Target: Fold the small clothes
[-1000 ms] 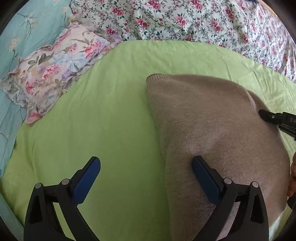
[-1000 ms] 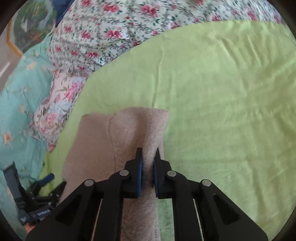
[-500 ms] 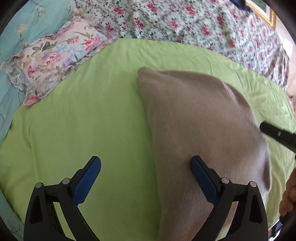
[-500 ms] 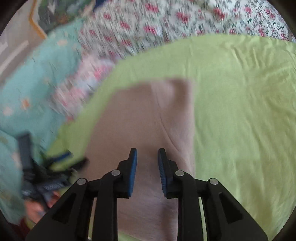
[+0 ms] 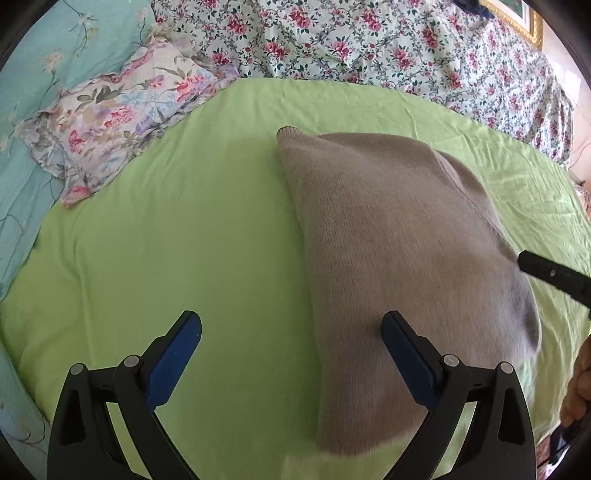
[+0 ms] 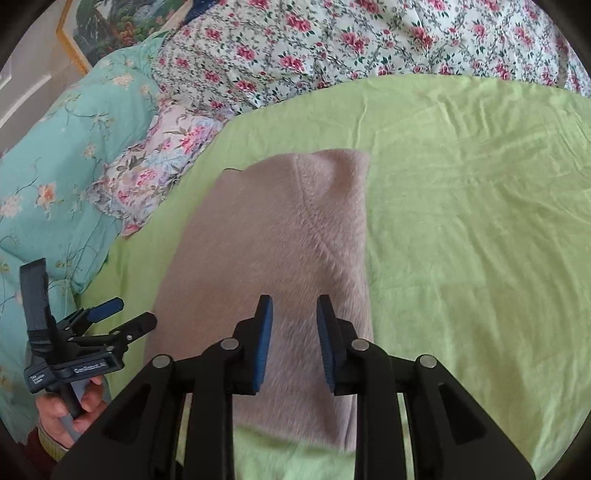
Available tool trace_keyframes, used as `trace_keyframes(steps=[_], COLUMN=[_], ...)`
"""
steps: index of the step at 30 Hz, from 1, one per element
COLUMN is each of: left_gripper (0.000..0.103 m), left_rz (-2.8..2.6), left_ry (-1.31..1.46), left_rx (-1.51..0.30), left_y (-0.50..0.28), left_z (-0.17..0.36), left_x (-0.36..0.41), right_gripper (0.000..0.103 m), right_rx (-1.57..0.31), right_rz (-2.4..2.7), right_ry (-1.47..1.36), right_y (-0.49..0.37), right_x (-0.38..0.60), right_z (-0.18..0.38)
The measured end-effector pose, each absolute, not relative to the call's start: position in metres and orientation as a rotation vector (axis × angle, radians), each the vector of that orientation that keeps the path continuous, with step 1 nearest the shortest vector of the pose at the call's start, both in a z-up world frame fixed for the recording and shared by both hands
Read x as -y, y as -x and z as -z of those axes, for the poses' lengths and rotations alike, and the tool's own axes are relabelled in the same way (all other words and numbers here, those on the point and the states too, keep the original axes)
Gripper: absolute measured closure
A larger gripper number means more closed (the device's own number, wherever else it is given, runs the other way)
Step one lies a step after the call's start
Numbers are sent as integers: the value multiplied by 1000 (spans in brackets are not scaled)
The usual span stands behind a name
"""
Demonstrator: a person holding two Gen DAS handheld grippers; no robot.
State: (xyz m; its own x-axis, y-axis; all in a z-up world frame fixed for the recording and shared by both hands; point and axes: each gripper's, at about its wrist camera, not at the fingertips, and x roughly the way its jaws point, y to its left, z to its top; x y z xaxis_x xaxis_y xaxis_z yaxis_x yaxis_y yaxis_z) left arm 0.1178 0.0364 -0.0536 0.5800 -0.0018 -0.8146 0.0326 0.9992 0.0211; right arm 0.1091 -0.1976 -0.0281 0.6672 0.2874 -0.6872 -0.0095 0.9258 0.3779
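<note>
A folded beige knit sweater (image 5: 399, 236) lies on the green sheet (image 5: 192, 236); it also shows in the right wrist view (image 6: 273, 236). My left gripper (image 5: 291, 332) is wide open and empty, above the sweater's left edge. It also shows in the right wrist view (image 6: 122, 314), at the sweater's left side. My right gripper (image 6: 294, 314) is open with a narrow gap, empty, above the sweater's near end. Its finger tip (image 5: 546, 271) pokes in at the right of the left wrist view.
A floral pillow (image 5: 122, 122) lies at the sheet's far left. A turquoise quilt (image 6: 62, 177) is beyond it. A rose-print bedspread (image 5: 369, 40) runs along the far side. A framed picture (image 6: 122, 33) leans at the back left.
My right gripper has opened and let go of the sweater, which now lies flat. Both grippers have drawn back a little. The left gripper stays open.
</note>
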Motion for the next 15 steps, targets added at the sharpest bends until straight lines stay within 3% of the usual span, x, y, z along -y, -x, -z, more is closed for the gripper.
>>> trace_keyframes(steps=[2,5,11,15], left_gripper=[4,4,3,2], left_rz=[16,15,10,19], left_ry=[-43,-43,-72,-125], left_rx=[-958,-970,-988,-984], left_y=[-106,-93,-63,-43], left_z=[54,55,61,65], left_x=[-37,-40,-45,-42], right_gripper=[56,42,24,19], right_rx=[-824,-825,-864,-898], right_rz=[-174,-167,-170,-182], right_ry=[-345,-300,-211,-156], right_y=[-97,-80,-46,-29], right_x=[194,187,168,158], right_z=[25,25,33,39])
